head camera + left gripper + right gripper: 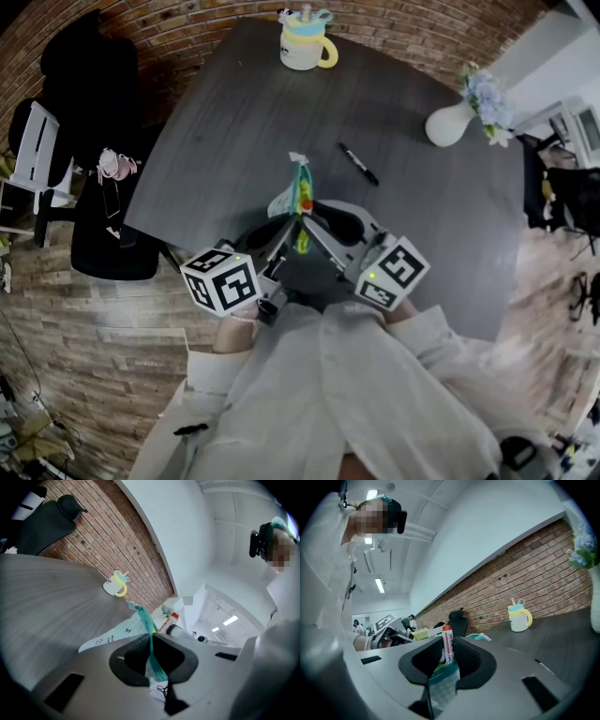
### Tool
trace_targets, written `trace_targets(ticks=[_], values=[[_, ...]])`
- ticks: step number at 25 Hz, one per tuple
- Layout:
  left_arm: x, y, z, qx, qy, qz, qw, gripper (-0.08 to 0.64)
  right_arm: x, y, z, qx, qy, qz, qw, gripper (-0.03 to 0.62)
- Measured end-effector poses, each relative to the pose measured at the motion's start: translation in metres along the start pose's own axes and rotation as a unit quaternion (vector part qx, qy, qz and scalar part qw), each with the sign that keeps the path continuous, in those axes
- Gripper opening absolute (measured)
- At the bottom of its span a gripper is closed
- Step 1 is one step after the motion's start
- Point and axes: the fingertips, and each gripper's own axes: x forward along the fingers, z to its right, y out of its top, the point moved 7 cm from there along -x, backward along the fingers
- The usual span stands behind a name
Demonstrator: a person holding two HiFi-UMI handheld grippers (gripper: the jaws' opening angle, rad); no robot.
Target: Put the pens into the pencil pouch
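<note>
The step in hand is judged to be the insertion of a pen. The pencil pouch [298, 192] is held upright above the near part of the table [234, 112]. Its teal zipper edge is pinched between the almost closed jaws of the left gripper [151, 641]. A red-capped pen [447, 639] is clamped between the jaws of the right gripper [448, 648], which are set only as wide as the barrel. The pen's lower end is seen at the pouch mouth, or just inside it; how deep it sits cannot be told.

For the next move, the pen is likely to need pushing down into the opening while the pouch edge is held firm, and only then should the right jaws be spread. After that, the black pen [358, 163], lying loose on the table well apart from the pouch, is left to be fetched.

Counted: two pens, one pouch and two grippers are seen, with one mug [305, 42] and one vase of flowers [450, 124] at the far side of the table
</note>
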Motion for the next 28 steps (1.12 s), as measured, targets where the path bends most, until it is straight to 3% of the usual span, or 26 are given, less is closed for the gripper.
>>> trace_targets(ticks=[10, 17, 22, 25, 28], values=[[0.003, -0.002, 0.003, 0.004, -0.001, -0.009, 0.9999, 0.023, -0.013, -0.003, 0.003, 0.007, -0.017, 0.000, 1.000, 0.066], [0.006, -0.002, 0.005, 0.006, 0.000, -0.018, 0.9998, 0.023, -0.026, 0.001, 0.034, 0.000, -0.054, -0.009, 0.999, 0.066], [0.010, -0.004, 0.005, 0.006, -0.003, -0.023, 0.9997, 0.023, -0.031, -0.010, 0.078, -0.005, -0.107, -0.076, 0.991, 0.066], [0.012, -0.004, 0.005, 0.002, -0.003, -0.024, 0.9997, 0.023, -0.029, -0.023, 0.106, 0.007, -0.158, -0.132, 0.978, 0.066], [0.012, -0.005, 0.003, 0.000, -0.001, -0.024, 0.9997, 0.023, -0.023, -0.033, 0.127, -0.001, -0.184, -0.177, 0.967, 0.066]])
